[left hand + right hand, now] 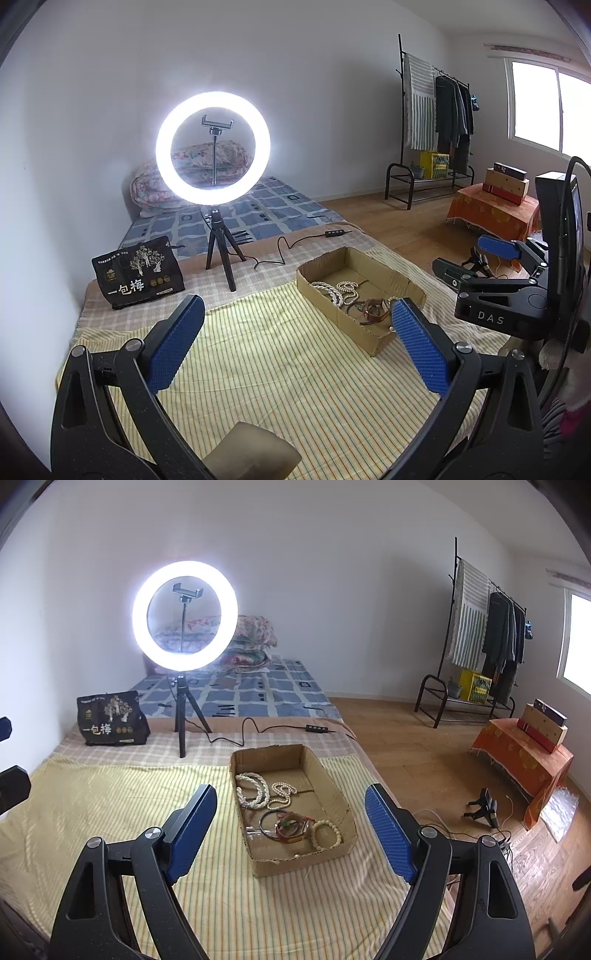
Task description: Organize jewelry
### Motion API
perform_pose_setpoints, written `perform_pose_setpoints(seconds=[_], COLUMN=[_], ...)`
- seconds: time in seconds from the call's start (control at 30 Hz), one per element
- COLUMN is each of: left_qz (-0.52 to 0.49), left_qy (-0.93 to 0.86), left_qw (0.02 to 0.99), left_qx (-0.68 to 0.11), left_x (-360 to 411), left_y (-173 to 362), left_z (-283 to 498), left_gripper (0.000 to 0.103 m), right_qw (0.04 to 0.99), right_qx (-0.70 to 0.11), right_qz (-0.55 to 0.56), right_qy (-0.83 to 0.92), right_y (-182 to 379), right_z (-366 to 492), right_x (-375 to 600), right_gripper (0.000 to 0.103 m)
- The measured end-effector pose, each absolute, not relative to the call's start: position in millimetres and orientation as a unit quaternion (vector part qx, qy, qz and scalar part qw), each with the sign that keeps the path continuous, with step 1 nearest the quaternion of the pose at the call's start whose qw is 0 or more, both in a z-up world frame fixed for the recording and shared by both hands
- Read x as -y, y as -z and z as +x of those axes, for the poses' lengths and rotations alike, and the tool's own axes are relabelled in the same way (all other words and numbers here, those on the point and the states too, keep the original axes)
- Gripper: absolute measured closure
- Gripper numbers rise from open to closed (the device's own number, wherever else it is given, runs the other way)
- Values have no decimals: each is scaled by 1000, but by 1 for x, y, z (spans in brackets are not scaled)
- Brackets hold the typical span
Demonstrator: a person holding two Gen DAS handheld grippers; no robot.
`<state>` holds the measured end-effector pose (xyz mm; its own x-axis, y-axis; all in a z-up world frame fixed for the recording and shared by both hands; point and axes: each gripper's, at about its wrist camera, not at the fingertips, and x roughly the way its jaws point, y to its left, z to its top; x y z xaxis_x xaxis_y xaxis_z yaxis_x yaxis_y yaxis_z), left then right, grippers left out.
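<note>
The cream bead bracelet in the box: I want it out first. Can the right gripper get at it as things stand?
Probably yes. The right gripper is open and empty, and the cream bead bracelet lies uncovered at the near end of the open-topped cardboard box, beside the red bangle.

You are facing plain white walls (332, 572) and a wood plank floor (406, 731). A lit ring light (184, 614) on a small tripod is glowing on the bed's far side, before folded floral quilts (251, 638). A black clothes rack (476, 646) is standing along the far wall, daylight is coming through a window (546, 107), and an orange-draped low table (517, 764) is sitting beside it.
</note>
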<state>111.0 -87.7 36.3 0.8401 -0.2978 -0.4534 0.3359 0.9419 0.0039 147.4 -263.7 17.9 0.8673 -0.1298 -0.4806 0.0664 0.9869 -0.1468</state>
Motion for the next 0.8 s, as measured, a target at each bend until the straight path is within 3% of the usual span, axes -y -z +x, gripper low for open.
perform_pose_setpoints(seconds=[0.8], left_qz=[48], left_qy=[165], left_qw=[959], left_qx=[-224], left_x=[87], left_y=[-37], left_z=[114], left_gripper=[0], right_qw=[964], right_qx=[-254], right_qz=[-57], right_qy=[54], right_y=[-20], right_z=[146], right_x=[269], right_gripper=[21])
